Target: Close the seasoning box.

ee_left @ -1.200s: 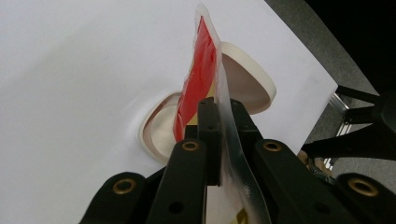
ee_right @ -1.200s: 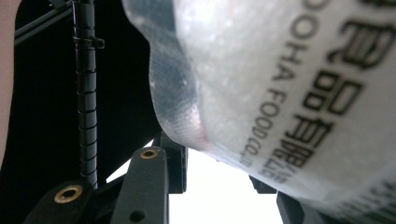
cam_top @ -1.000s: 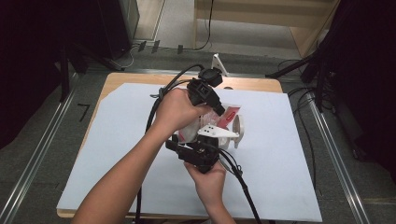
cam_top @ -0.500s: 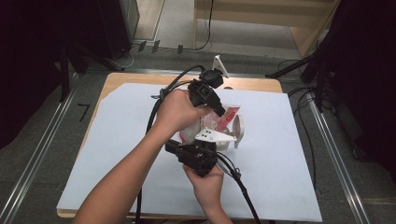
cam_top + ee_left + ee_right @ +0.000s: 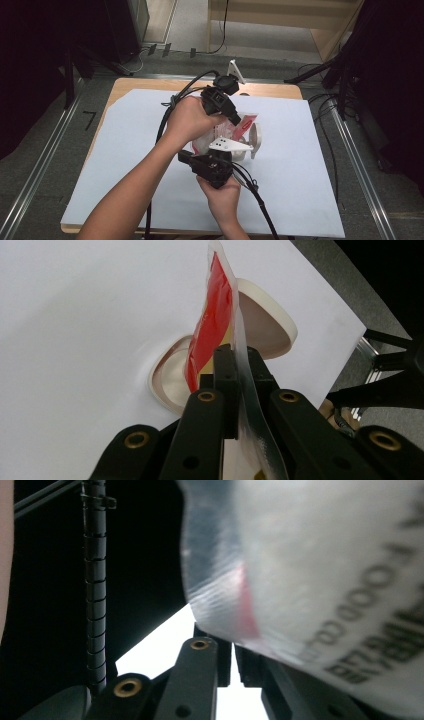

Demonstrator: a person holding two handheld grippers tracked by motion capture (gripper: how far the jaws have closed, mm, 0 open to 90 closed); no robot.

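Note:
A red and white plastic pouch (image 5: pixel 243 125) hangs upright between both grippers, above a white bowl (image 5: pixel 255 141). My left gripper (image 5: pixel 234 119) comes in from above on the left and is shut on the pouch's edge (image 5: pixel 239 347). In the left gripper view, the round bowl (image 5: pixel 265 322) and a squarish white dish (image 5: pixel 167 375) lie below the pouch. My right gripper (image 5: pixel 223 151), with its grey plate on top, reaches up from the near side. In the right gripper view, its jaws stand nearly together around the lower edge of the printed pouch (image 5: pixel 320 575).
A white sheet (image 5: pixel 125 150) covers the wooden table (image 5: pixel 272 90). A small white stand (image 5: pixel 235 70) sits at the table's far edge. Black cables (image 5: pixel 170 107) trail from both grippers across the sheet. Metal rails (image 5: pixel 35 165) run along both sides on the floor.
Both hands hold almost the same pose. The right gripper has shifted very slightly to the left under the pouch.

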